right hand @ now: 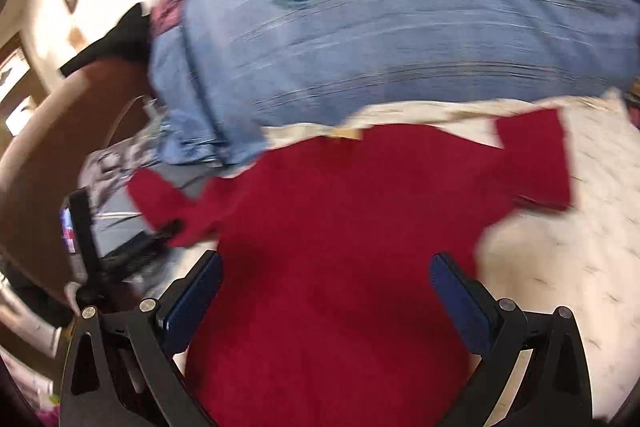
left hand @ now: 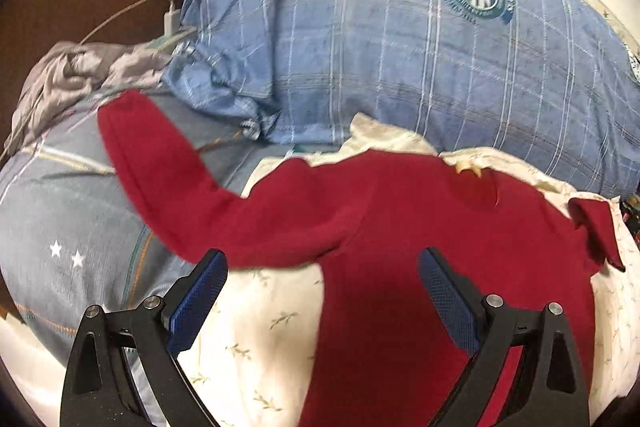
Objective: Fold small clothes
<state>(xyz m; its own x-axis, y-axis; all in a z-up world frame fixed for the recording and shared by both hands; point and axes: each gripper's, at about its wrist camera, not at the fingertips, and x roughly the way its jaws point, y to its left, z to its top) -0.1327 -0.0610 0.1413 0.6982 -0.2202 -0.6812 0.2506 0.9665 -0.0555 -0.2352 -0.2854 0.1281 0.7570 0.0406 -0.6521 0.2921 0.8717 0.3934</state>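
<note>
Red long-sleeved top [left hand: 392,227]: soft knit, spread flat on cream floral-print sheet [left hand: 264,339]. Left sleeve stretches out over grey-blue star-print quilt [left hand: 60,227]; right sleeve short-looking, folded near sheet's edge. Blue plaid pillow [left hand: 400,67], round emblem, borders the collar side. Left gripper [left hand: 320,287]: released, 2 blue textured pads wide apart over the hem. Right gripper [right hand: 326,291]: likewise spread, above the body, view blurred. Bare sheet lies right.
</note>
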